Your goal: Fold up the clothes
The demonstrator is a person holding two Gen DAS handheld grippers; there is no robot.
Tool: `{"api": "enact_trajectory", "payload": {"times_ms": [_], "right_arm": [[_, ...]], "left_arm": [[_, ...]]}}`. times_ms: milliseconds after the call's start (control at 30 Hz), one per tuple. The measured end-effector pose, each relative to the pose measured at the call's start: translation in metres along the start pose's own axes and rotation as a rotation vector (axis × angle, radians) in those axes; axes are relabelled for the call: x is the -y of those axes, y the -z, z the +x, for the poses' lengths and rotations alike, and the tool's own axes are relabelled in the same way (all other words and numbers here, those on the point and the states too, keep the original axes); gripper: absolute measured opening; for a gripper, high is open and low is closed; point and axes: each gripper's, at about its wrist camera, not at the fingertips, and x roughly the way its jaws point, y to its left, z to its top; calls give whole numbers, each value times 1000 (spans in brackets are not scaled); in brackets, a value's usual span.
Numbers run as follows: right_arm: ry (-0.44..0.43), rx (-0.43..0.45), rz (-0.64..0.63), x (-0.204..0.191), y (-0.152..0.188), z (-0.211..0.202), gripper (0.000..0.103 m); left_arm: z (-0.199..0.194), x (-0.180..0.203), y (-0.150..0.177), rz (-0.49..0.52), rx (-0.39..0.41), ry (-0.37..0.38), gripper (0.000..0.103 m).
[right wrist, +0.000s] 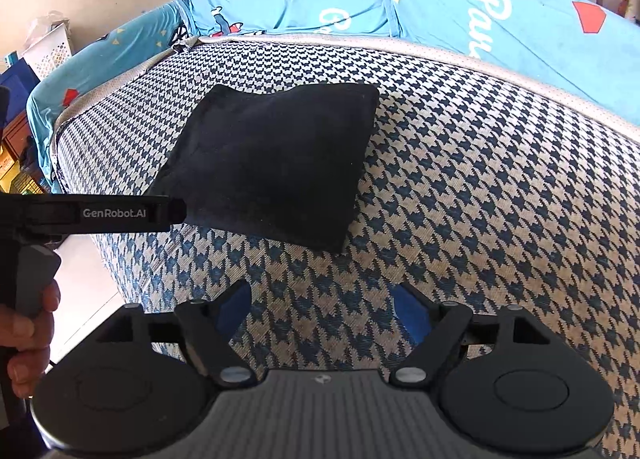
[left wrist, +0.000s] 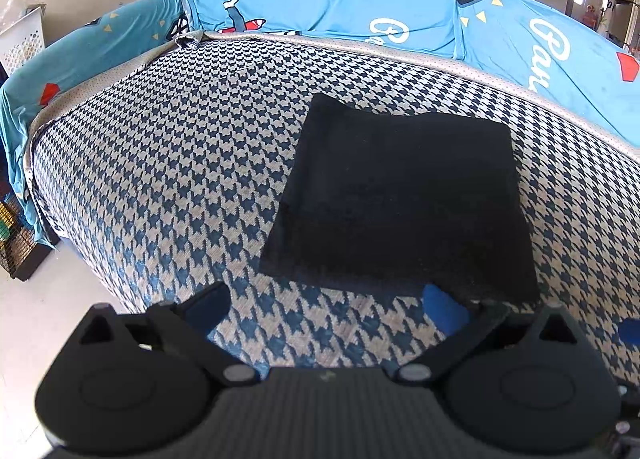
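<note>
Left wrist view
- Left gripper (left wrist: 326, 301): hovering low over the near edge of the seat, fingers spread wide, gripping nothing.
- Right-hand finger (left wrist: 446, 309): lying just at the near edge of the folded black cloth (left wrist: 404, 199); touching or not, cannot tell.
- Folded black cloth: lying flat as a squarish pad on the houndstooth cushion (left wrist: 160, 163), right of centre, nothing holding it.
- Blue printed cover (left wrist: 320, 3): draping over the backrest behind the cushion.

Right wrist view
- Right gripper (right wrist: 322, 309): hanging above the cushion's front, fingers parted, grasping nothing, well short of the cloth (right wrist: 272, 163).
- Left gripper body (right wrist: 116, 214): reaching in level from the left, its tip meeting the cloth's near-left corner.
- Hand (right wrist: 28, 335): curling around the grip at the left edge, fingers wrapped.
- Cloth: sitting folded, left of centre on the cushion (right wrist: 480, 187).
</note>
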Motion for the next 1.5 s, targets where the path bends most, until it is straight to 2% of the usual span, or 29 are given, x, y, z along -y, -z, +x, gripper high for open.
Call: {"api": "enact_trajectory", "payload": {"times_ms": [67, 233, 367, 800, 1500], "right_arm": [[0, 1, 3, 3, 0, -6, 88], [1, 3, 11, 10, 0, -19, 93], [24, -38, 8, 10, 1, -16, 93], [8, -134, -51, -7, 9, 0, 93], [-16, -167, -64, -14, 9, 0, 93]], "left_arm": [[-3, 4, 2, 3, 2, -5, 103], [-14, 8, 7, -13, 10, -9, 103], [-19, 10, 14, -23, 10, -6, 103], [-20, 15, 18, 8, -11, -36, 103], [-23, 16, 28, -3, -40, -34, 103]]}}
